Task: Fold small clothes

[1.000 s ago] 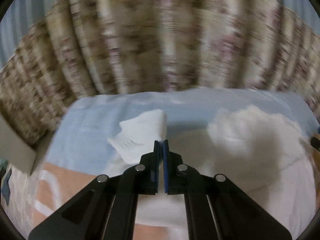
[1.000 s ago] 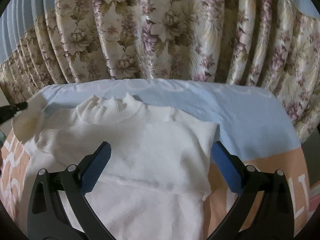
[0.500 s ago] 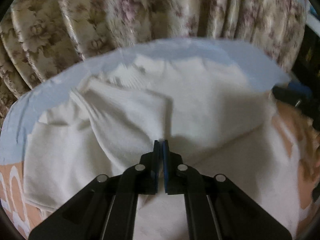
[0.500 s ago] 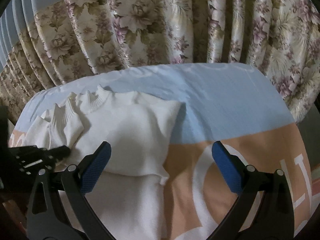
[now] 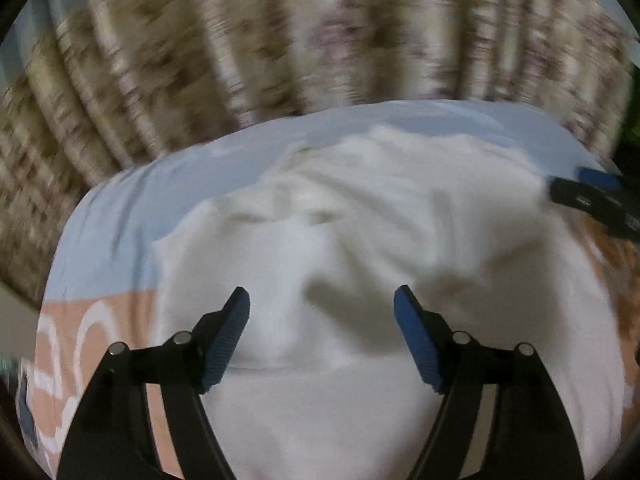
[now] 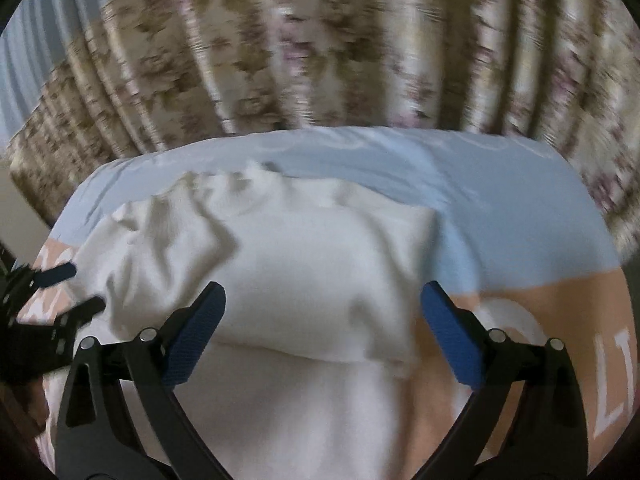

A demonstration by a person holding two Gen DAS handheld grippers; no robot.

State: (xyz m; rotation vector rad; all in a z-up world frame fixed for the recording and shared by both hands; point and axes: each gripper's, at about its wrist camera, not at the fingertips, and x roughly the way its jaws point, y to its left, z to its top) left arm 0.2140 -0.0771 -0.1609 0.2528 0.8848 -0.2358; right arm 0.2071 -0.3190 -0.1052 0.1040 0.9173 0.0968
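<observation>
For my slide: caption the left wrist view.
Open left tool above a white sweater on a blue-and-orange bedspread.

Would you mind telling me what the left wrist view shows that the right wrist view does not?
Only the left wrist view shows the left gripper from behind, jaws just opened with nothing between them, and the sweater's left edge beside curved white lines on the sheet. Only the right wrist view shows the sweater's right edge and the white letters beyond it. Both share the white sweater on the blue and orange sheet, the flowered curtain, and the right gripper, open.
</observation>
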